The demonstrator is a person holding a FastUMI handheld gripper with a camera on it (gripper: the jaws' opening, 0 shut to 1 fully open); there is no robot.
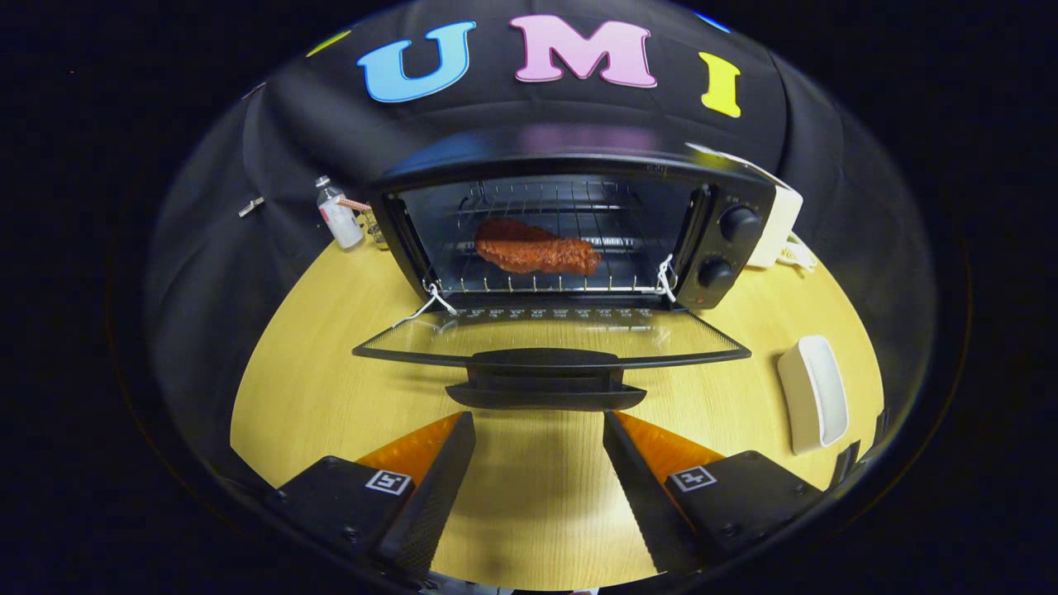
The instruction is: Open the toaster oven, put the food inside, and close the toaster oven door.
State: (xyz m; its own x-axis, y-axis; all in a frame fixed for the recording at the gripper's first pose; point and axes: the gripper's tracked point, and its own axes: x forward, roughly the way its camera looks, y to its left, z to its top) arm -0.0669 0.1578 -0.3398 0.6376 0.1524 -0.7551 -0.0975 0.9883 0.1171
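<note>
Pale wood-grain tabletop fills the lower half of the frame. At centre we see the black toaster oven, its glass door folded down flat, handle toward us. A reddish-brown piece of food lies on the wire rack inside. The gripper sits at lower centre, fingers spread apart and holding nothing, just short of the door handle. We note a small white bottle at upper left and a white oblong dish at right.
</note>
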